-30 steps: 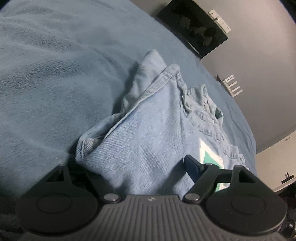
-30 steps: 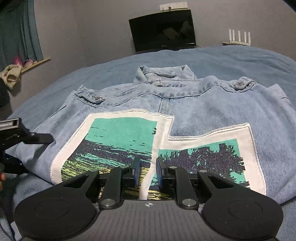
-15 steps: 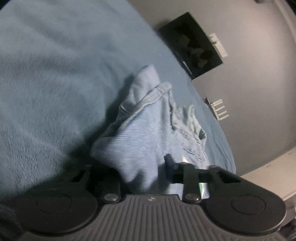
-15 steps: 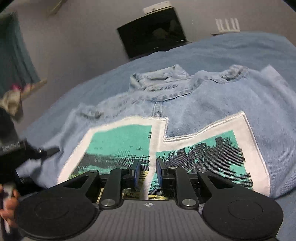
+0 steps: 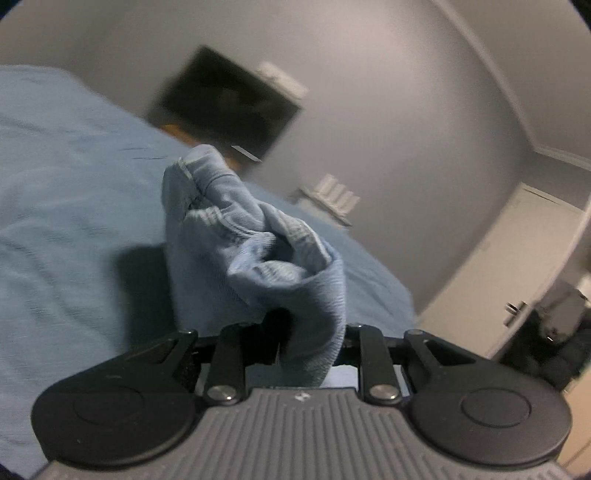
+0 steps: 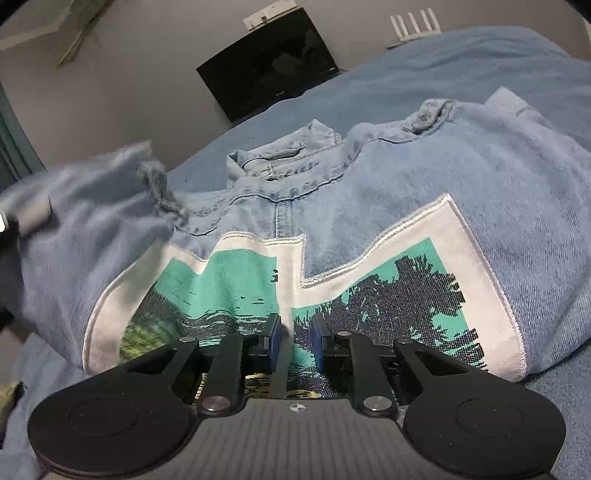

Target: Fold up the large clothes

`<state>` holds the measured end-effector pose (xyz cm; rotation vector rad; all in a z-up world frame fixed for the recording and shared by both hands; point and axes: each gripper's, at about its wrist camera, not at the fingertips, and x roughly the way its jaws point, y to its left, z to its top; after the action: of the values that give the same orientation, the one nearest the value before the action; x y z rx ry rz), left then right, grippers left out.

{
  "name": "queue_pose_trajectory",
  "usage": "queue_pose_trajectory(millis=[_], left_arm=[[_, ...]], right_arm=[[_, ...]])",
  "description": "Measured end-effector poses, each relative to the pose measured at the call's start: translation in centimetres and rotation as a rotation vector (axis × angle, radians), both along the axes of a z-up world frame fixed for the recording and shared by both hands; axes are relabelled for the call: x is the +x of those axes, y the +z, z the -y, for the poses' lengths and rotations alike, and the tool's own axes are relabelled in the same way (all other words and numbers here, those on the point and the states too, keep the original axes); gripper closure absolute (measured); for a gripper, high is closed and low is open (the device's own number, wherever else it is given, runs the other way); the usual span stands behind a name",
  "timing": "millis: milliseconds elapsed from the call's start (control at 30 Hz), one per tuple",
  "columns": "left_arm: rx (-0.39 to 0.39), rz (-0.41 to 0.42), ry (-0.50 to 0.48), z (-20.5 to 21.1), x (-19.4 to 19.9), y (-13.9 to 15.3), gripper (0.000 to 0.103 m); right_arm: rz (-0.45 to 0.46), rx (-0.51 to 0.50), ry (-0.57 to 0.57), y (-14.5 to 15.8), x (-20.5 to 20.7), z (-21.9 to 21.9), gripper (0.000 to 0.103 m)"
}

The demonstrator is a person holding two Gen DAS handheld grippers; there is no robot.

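A light blue denim jacket (image 6: 388,192) lies back-up on the blue bed cover (image 6: 461,62), with a white and teal printed patch (image 6: 369,291) on it. My left gripper (image 5: 306,343) is shut on the jacket's left side (image 5: 251,251) and holds that bunched fold lifted above the bed. The lifted fold also shows blurred at the left of the right wrist view (image 6: 85,206). My right gripper (image 6: 294,341) rests low over the patch's lower edge. Its blue pads (image 6: 274,341) stand a small gap apart with patch fabric between them.
A black TV (image 6: 269,62) hangs on the grey wall beyond the bed, with a white router (image 6: 413,26) to its right. A white door (image 5: 517,273) and dark bags (image 5: 546,332) stand at the right of the left wrist view.
My left gripper has closed on the jacket's left side and lifted it up off the bed. My right gripper has tilted slightly but stays on the patch.
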<state>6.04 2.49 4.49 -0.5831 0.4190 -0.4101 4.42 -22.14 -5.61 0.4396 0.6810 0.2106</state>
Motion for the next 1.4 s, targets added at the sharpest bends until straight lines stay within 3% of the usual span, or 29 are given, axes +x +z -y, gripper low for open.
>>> queue_pose_trajectory(millis=[100, 200, 300, 367, 433, 500, 600, 700, 800, 933, 1100, 1200, 1233, 1333, 1400], left_arm=[[-0.007, 0.044, -0.094, 4.0, 0.5, 1.3, 0.085], [0.055, 0.063, -0.179, 8.3, 1.5, 1.7, 0.085], [0.125, 0.054, -0.204, 11.2, 2.4, 1.0, 0.087], [0.148, 0.053, -0.212, 12.1, 2.5, 0.6, 0.087], [0.157, 0.065, -0.225, 12.8, 2.4, 0.3, 0.087], [0.182, 0.091, -0.239, 13.2, 2.6, 0.0, 0.087], [0.231, 0.108, -0.25, 14.1, 2.5, -0.7, 0.089], [0.229, 0.083, -0.252, 14.2, 3.6, -1.6, 0.089], [0.218, 0.087, -0.268, 14.1, 4.1, -2.1, 0.089], [0.231, 0.113, -0.296, 13.8, 4.5, -2.5, 0.089], [0.237, 0.135, -0.32, 12.8, 5.9, -3.5, 0.089], [0.252, 0.135, -0.319, 12.7, 6.3, -3.9, 0.089], [0.25, 0.128, -0.319, 12.5, 6.5, -4.1, 0.089], [0.214, 0.125, -0.339, 12.2, 6.5, -3.9, 0.089], [0.206, 0.141, -0.364, 12.4, 6.5, -3.6, 0.089]], right_arm=[[-0.024, 0.07, -0.012, -0.2, 0.2, 1.0, 0.087], [-0.071, 0.182, -0.024, -0.8, 0.3, 2.8, 0.09], [-0.13, 0.283, -0.033, -0.6, 0.3, 5.1, 0.096], [-0.11, 0.338, -0.075, 0.8, 0.1, 7.7, 0.083], [-0.044, 0.439, -0.149, 2.5, 0.1, 11.2, 0.052], [-0.014, 0.56, -0.196, 3.4, 0.9, 13.7, 0.033], [-0.011, 0.761, -0.116, 3.2, 4.0, 15.4, 0.007], [-0.087, 0.888, -0.018, 1.8, 7.8, 14.6, 0.003], [-0.133, 0.846, 0.071, 1.5, 11.1, 13.0, 0.002], [-0.215, 0.664, 0.213, 2.6, 15.6, 9.7, 0.0], [-0.279, 0.539, 0.325, 3.8, 20.3, 5.4, 0.005], [-0.332, 0.366, 0.4, 4.1, 22.4, 3.0, 0.035], [-0.307, 0.309, 0.422, 4.6, 22.3, 2.3, 0.051], [-0.174, 0.208, 0.427, 6.5, 20.5, 1.4, 0.074], [-0.08, 0.173, 0.41, 7.9, 18.6, 1.9, 0.082]])
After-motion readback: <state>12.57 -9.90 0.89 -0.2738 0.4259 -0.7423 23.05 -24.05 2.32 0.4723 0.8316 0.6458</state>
